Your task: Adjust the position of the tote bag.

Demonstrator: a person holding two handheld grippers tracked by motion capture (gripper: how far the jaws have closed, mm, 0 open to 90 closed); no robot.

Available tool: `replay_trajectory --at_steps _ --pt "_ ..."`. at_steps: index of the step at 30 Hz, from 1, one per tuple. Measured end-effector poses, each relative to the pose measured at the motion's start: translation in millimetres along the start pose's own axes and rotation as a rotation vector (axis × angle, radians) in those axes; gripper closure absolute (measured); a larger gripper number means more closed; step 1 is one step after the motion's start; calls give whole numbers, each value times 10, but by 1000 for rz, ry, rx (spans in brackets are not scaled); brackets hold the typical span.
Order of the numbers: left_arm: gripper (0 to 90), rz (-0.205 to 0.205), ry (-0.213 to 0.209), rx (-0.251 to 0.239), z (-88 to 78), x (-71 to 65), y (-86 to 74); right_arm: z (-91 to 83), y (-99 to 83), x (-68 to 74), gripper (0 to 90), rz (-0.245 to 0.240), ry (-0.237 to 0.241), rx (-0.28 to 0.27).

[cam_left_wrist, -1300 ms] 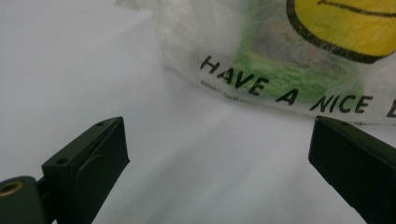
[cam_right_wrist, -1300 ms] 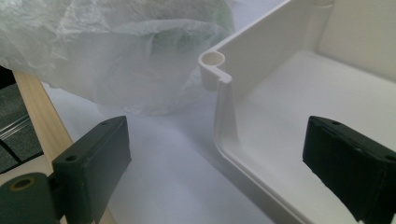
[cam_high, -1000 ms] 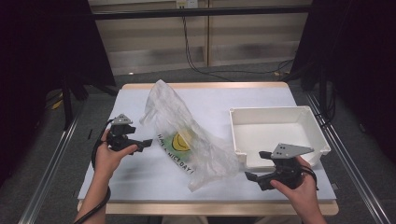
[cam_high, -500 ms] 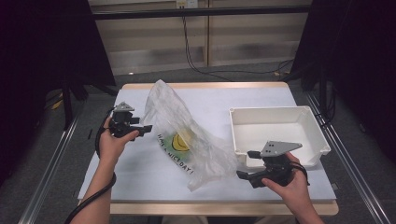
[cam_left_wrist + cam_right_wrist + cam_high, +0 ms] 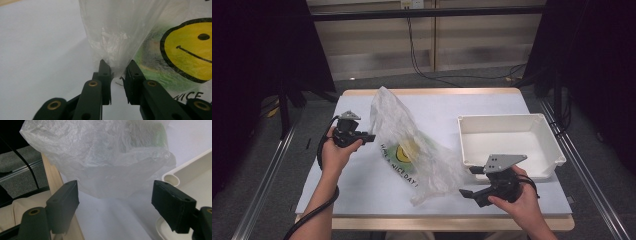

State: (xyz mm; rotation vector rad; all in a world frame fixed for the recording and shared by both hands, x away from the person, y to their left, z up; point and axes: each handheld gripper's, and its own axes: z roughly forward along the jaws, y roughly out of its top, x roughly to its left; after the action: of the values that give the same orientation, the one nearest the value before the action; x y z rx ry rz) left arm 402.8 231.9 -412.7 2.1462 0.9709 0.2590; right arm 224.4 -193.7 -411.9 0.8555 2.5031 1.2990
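Note:
A clear plastic bag [image 5: 412, 150] with a yellow smiley face [image 5: 190, 50] lies across the white table, something green inside it. My left gripper [image 5: 371, 137] is at the bag's left edge. In the left gripper view its jaws have just been closing, and my left gripper [image 5: 117, 67] now pinches a bunched fold of the bag [image 5: 120, 32] between its tips. My right gripper [image 5: 469, 181] is near the table's front edge, by the bag's near end. In the right gripper view my right gripper [image 5: 116, 197] stands wide open, with the bag [image 5: 100, 157] just ahead and untouched.
A white rectangular tray [image 5: 512, 120] stands at the right of the table, close behind my right gripper; its corner [image 5: 190, 167] appears in the right gripper view. The table's wooden front edge [image 5: 437, 222] runs under the person's forearms. Metal rails flank the table.
The left gripper has shifted right to the bag's edge and its jaws have closed on the plastic. The right gripper has moved left toward the bag's near end.

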Motion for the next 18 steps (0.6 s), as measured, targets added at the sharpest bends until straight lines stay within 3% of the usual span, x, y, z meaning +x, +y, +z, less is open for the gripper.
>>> replay_trajectory --at_steps 4,5,11,18 --pt "792 0 -13 15 -12 -10 8 -14 -19 -16 192 8 5 0" --pt "792 -9 -7 -1 -16 -10 3 -14 -19 -16 192 8 5 0" --pt "807 -5 6 10 -55 -5 1 -37 -68 1 126 18 -1 -20" --pt "816 -16 -1 10 -91 -16 -10 -45 -105 23 136 23 -19 -35"
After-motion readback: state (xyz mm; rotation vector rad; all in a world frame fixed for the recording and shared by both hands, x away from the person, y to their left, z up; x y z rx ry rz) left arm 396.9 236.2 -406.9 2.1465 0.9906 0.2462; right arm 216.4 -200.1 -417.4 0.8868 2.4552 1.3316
